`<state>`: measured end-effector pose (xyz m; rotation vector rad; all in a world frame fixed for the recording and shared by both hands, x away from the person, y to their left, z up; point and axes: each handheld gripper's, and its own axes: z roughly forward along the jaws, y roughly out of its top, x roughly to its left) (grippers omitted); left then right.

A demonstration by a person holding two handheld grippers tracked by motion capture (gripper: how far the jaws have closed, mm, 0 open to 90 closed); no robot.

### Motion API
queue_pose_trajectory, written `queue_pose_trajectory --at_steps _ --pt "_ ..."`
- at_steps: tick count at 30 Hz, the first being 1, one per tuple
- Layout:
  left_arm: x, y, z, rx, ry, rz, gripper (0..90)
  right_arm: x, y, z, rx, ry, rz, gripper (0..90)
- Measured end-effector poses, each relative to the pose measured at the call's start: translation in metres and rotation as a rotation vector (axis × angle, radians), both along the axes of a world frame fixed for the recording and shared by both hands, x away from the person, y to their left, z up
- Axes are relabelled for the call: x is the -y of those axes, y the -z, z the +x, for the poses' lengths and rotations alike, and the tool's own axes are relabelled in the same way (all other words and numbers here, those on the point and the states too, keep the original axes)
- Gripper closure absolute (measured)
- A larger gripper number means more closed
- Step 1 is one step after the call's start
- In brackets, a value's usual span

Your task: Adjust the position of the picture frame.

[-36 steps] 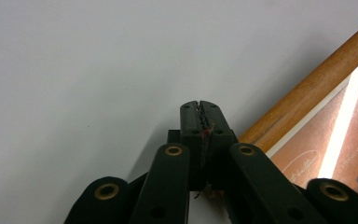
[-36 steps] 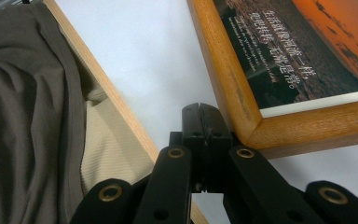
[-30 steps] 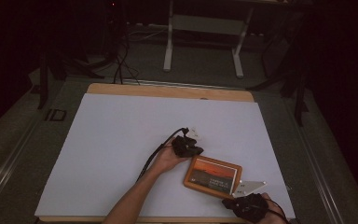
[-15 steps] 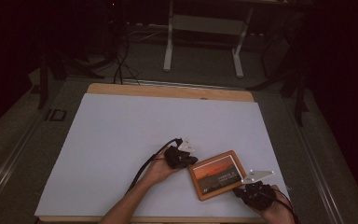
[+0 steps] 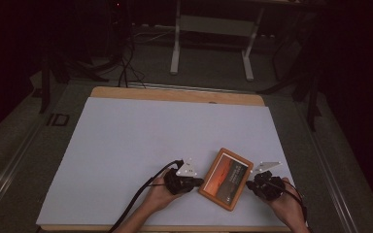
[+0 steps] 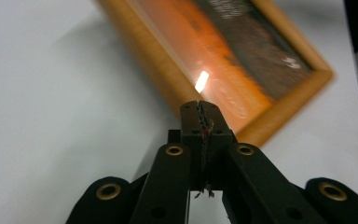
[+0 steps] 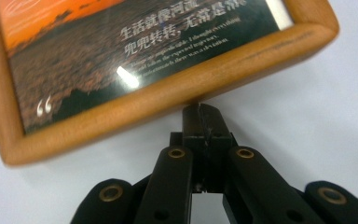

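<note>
Wooden picture frame [image 5: 226,178] lies flat between your claws: left gripper [image 5: 197,182] and right gripper [image 5: 250,185] both pressed together, tips at its edges.

Left forearm [image 5: 141,216] enters from the bottom edge and angles up to the right. Left hand [image 5: 162,193] grips the left tool [image 5: 201,181], which points right, low over the surface; its grey three-cornered plate faces up and its cable loops back along the forearm. In the left gripper view its jaws are pressed together, nothing between them. Right hand [image 5: 284,199] holds the right tool [image 5: 247,185] pointing left, plate up. In the right gripper view its jaws likewise meet tip to tip, empty.
</note>
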<state>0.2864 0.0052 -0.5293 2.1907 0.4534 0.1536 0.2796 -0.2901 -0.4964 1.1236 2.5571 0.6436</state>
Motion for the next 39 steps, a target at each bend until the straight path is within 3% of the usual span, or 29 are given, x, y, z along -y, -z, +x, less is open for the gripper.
queue_pose_trajectory --at_steps 6,12,14,15,17,20,21,22,23,27,29,34,35,39 --pt "-0.002 0.0 -0.001 -0.026 0.005 -0.007 89.8 -0.007 0.005 0.016 -0.003 0.005 -0.033 90.0" --pt "-0.002 -0.003 0.004 -0.047 0.005 -0.011 88.4 -0.005 0.007 0.019 -0.009 0.019 -0.009 90.0" --pt "-0.004 -0.006 0.011 -0.092 -0.022 -0.059 77.9 -0.003 0.005 0.018 0.0 0.03 0.009 88.0" --pt "-0.004 -0.009 0.014 -0.11 -0.037 -0.074 73.8 -0.002 0.004 0.017 0.003 0.035 0.012 82.6" --pt "-0.005 -0.013 0.022 -0.12 -0.065 -0.087 66.7 0.001 0.0 0.015 0.009 0.038 0.021 73.8" --pt "-0.005 -0.015 0.034 -0.17 -0.095 -0.106 54.8 0.007 -0.008 0.01 0.018 0.049 0.062 59.3" --pt "-0.005 -0.015 0.034 -0.17 -0.095 -0.106 50.1 0.007 -0.008 0.01 0.018 0.049 0.062 59.3" --pt "-0.003 -0.015 0.041 -0.207 -0.101 -0.107 50.1 0.009 -0.01 0.009 0.013 0.048 0.094 51.4" --pt "-0.001 -0.014 0.043 -0.215 -0.101 -0.102 44.8 0.012 -0.012 0.009 -0.017 0.037 0.182 42.8" --pt "0.007 -0.008 0.051 -0.268 -0.091 -0.098 37.6 0.012 -0.007 0.013 -0.061 0.079 0.299 28.3" --pt "0.011 -0.003 0.054 -0.297 -0.083 -0.105 36.8 0.009 -0.002 0.016 -0.085 0.098 0.33 27.3" --pt "0.016 0.002 0.056 -0.31 -0.049 -0.11 36.7 0.003 0.01 0.019 -0.106 0.112 0.358 28.8" --pt "0.018 0.003 0.057 -0.321 -0.035 -0.109 36.7 0.0 0.017 0.019 -0.123 0.11 0.377 28.7" --pt "0.025 0.008 0.06 -0.352 -0.009 -0.087 36.3 0.0 0.021 0.019 -0.138 0.118 0.413 29.1"
